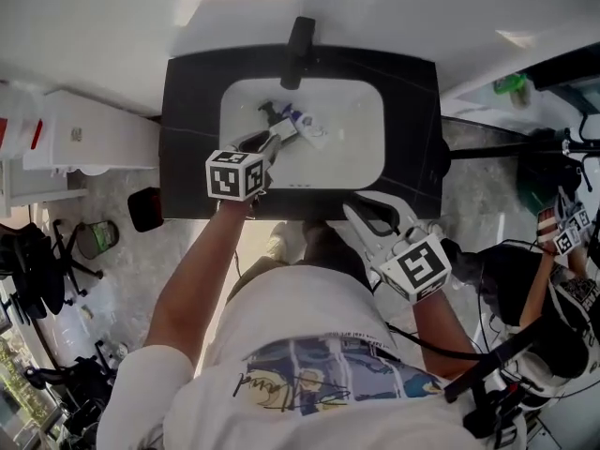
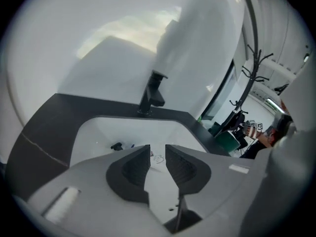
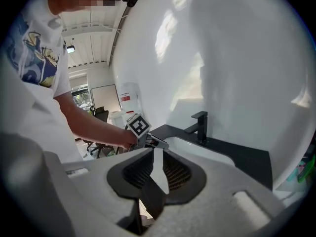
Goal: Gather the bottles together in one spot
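A white basin [image 1: 361, 143] is set in a black counter [image 1: 187, 129] under a black tap [image 1: 298, 50]. In the basin lie a white bottle with a blue and purple label [image 1: 307, 126] and a small black-capped thing [image 1: 270, 112], seen small in the left gripper view [image 2: 116, 145]. My left gripper [image 1: 274, 137] reaches over the basin's near left part, just short of the bottle; its jaws stand apart with nothing between them [image 2: 158, 166]. My right gripper [image 1: 364, 210] hovers at the counter's front edge, outside the basin, jaws a little apart and empty [image 3: 154, 158].
A white cabinet [image 1: 84, 134] stands left of the counter, with a black object [image 1: 145, 209] on the floor beside it. At the right another person's hand holds a marker-cube gripper [image 1: 565, 232]. A coat rack [image 2: 256, 68] and office chairs stand further off.
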`<state>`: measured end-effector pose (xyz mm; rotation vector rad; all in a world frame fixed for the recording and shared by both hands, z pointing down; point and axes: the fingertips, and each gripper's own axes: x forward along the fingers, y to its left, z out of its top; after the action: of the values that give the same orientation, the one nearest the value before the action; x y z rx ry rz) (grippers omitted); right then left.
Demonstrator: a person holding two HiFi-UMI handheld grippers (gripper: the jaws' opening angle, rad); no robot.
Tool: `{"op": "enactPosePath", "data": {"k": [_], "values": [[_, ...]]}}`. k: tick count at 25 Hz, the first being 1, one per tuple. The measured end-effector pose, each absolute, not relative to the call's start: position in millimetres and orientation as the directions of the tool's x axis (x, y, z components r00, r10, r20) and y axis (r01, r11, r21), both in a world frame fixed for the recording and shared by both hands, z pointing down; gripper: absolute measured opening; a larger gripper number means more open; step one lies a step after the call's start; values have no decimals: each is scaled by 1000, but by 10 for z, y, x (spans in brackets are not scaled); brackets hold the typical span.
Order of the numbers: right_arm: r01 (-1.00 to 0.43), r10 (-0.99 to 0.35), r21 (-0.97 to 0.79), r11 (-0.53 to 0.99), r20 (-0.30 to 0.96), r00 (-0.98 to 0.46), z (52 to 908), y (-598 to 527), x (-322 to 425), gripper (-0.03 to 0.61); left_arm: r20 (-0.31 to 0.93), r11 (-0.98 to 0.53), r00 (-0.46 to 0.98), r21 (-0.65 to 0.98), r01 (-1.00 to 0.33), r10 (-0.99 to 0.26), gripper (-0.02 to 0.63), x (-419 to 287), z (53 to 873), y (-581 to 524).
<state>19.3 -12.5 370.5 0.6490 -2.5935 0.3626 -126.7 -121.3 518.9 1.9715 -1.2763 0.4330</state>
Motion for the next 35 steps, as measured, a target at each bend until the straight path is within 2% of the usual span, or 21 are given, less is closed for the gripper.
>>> {"op": "enactPosePath", "data": {"k": [5,10,21,35], "values": [[-489,-355,-173,855,492,-795,3817,-378,379,60,715,-94,360,383,-919,-599,117,-1443,5702,-1527],[-499,-341,-203,843,516,-786,3952,-545,547,58,745,6,347,426,-905,-570,141,-1519,6108,-1806],[-517,-310,-241,821,572,-760,4202,-706,742,58,815,156,289,415,-897,-503,178,-1727,6816,-2126],[-560,-299,-279,780,621,-725,4394,-705,889,57,810,277,378,528,-803,-448,210,-1613,7247,-2266]]}}
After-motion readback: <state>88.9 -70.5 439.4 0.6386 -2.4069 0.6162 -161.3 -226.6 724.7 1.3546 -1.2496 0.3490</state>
